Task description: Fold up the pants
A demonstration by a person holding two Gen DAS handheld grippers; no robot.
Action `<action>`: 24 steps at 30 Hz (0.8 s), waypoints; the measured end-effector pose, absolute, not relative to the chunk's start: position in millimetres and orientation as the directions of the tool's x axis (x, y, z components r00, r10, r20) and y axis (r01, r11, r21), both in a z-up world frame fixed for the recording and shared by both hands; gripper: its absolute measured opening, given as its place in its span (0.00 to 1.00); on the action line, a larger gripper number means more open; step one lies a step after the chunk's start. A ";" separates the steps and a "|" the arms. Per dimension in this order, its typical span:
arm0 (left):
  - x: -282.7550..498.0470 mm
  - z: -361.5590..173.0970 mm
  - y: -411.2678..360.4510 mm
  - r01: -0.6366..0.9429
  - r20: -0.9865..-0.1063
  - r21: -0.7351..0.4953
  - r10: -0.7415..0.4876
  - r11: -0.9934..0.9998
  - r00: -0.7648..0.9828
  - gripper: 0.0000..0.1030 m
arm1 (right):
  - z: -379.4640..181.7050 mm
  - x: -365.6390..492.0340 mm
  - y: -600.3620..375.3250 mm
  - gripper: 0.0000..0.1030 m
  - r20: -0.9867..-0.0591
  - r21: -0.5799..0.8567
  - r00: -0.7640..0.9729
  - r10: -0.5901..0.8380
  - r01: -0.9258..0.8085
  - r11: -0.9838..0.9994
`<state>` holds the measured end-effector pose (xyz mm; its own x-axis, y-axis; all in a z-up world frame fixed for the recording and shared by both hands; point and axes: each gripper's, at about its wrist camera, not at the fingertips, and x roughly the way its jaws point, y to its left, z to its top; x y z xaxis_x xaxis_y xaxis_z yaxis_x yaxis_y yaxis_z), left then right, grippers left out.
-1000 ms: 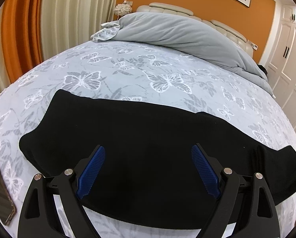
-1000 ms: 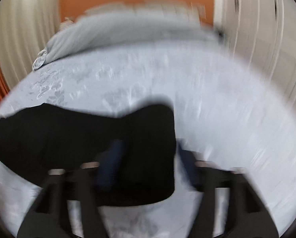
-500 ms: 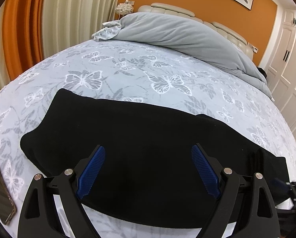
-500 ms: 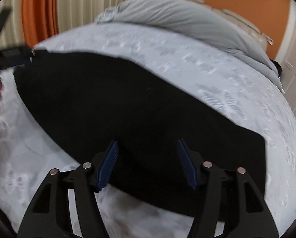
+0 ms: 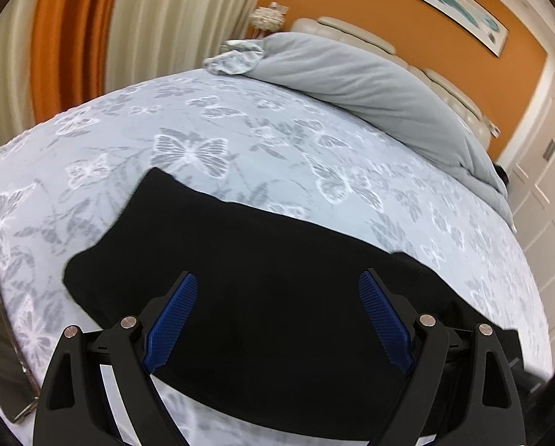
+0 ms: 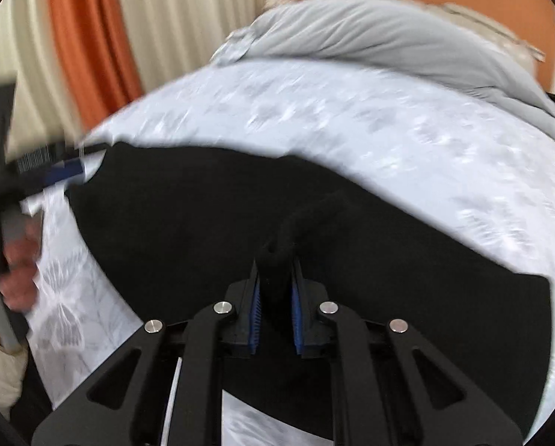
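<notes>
The pants (image 6: 210, 223) are spread flat across the bed (image 5: 277, 137), and a pinched ridge near their front edge has just been closed on by the right hand-held gripper (image 6: 275, 290), presumably for lifting a fold. The left hand-held gripper (image 5: 277, 319) is held wide open and empty over the pants' left part; bare bed beyond the pants' far edge leaves room for folding.

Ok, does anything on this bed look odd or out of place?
One thing: a dark smartphone lies on the butterfly-print bedspread, left of the black pants, an odd item beside laundry. The bunched ridge in the right gripper is just its pinch.
</notes>
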<state>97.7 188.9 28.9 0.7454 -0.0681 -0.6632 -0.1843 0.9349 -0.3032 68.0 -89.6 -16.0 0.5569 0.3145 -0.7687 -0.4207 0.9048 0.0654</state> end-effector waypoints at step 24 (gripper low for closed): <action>78.9 -44.7 299.0 -0.573 -0.766 -0.561 -0.111 0.598 0.633 0.84 | 21.9 24.1 -278.7 0.84 -0.655 0.104 0.756 0.023 0.060 0.993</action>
